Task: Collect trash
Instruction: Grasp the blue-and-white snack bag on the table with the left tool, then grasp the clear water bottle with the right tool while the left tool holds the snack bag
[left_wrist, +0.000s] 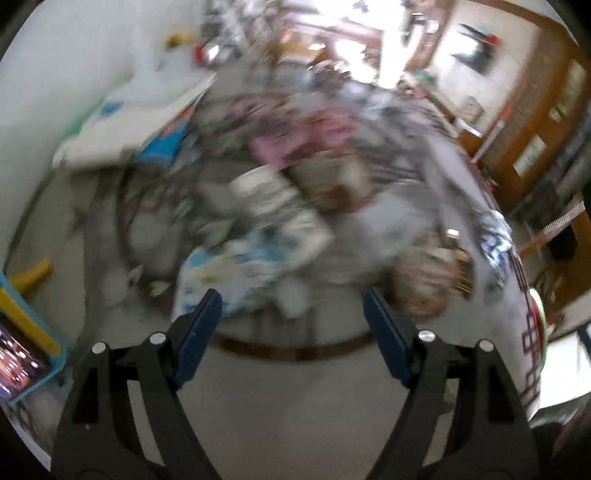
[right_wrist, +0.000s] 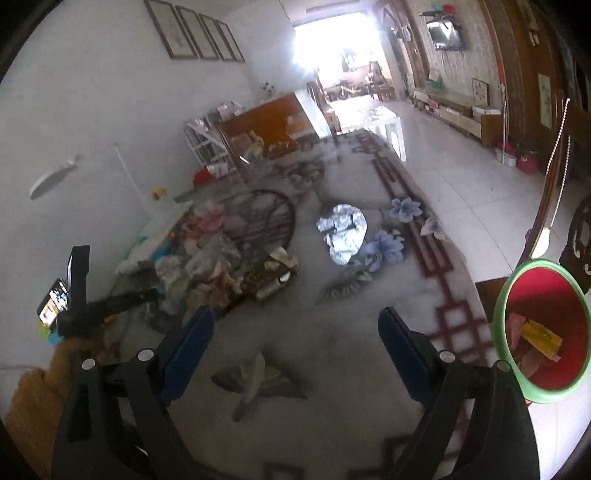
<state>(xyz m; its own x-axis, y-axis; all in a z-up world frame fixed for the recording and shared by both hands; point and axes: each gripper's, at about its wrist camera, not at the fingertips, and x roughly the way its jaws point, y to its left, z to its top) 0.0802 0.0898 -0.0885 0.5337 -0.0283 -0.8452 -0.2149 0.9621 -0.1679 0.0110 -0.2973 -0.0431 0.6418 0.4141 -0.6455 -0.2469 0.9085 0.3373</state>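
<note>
Trash heap (right_wrist: 218, 262) on a patterned floor rug (right_wrist: 332, 350), near the white wall: crumpled wrappers, thin plastic film, paper scraps, a dark flattened packet and a small pale bottle or can at its near edge. Likely light, soft and springy under pressure; film probably slippery, so best pinched at a bunched fold or a stiff packet edge, not a flat face. Apart from the heap, toward the middle of the rug, a crumpled silvery foil sheet (right_wrist: 343, 232); probably very light, easily torn, best taken at a raised crease. Seen through the left wrist view, same heap (left_wrist: 280, 206) heavily blurred, pink and blue pieces just discernible, individual items not clear.

Left tool (left_wrist: 291, 325) spread wide, gripping nothing, pointed at the heap from close above. Right tool (right_wrist: 295, 354) also spread wide and bare, over open rug, well apart from the heap. Left tool's body (right_wrist: 79, 295) visible at the left edge of the right view, beside a yellow knitted sleeve.

Red bin with green rim (right_wrist: 498, 325) at the rug's right edge, a few yellow and pink scraps already inside. Beyond, a tiled floor and a wooden cabinet.
</note>
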